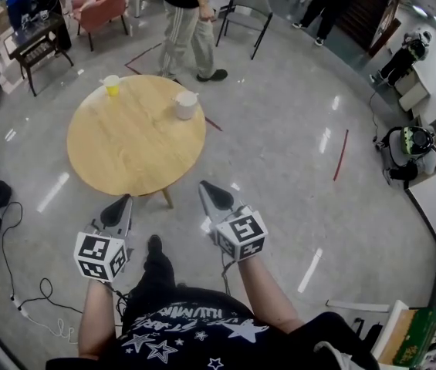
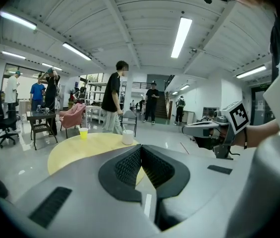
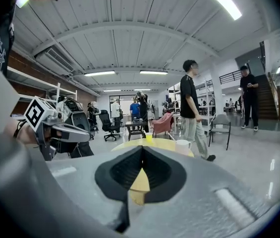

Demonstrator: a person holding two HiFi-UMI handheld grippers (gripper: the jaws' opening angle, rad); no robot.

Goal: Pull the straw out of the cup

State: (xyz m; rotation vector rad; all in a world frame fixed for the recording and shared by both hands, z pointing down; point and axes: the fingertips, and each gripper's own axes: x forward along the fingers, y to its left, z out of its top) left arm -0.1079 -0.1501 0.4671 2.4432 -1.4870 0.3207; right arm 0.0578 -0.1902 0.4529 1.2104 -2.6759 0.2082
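**Below the table (image 1: 125, 149): both tools empty**

Lower centre, the left tool (image 1: 125, 201) and right tool (image 1: 205, 186) hover with jaws pressed together, holding nothing. At the round table's upper right edge stands the white cup (image 1: 186, 104), well apart from both.

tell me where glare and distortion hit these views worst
Head view: ceiling lights streak as glare across the glossy floor, while the round table is evenly lit; the fisheye lens curves the room's edges. Left gripper view: black vignette in the corners, light strip blown out. Right gripper view: same vignette, near foreground soft.
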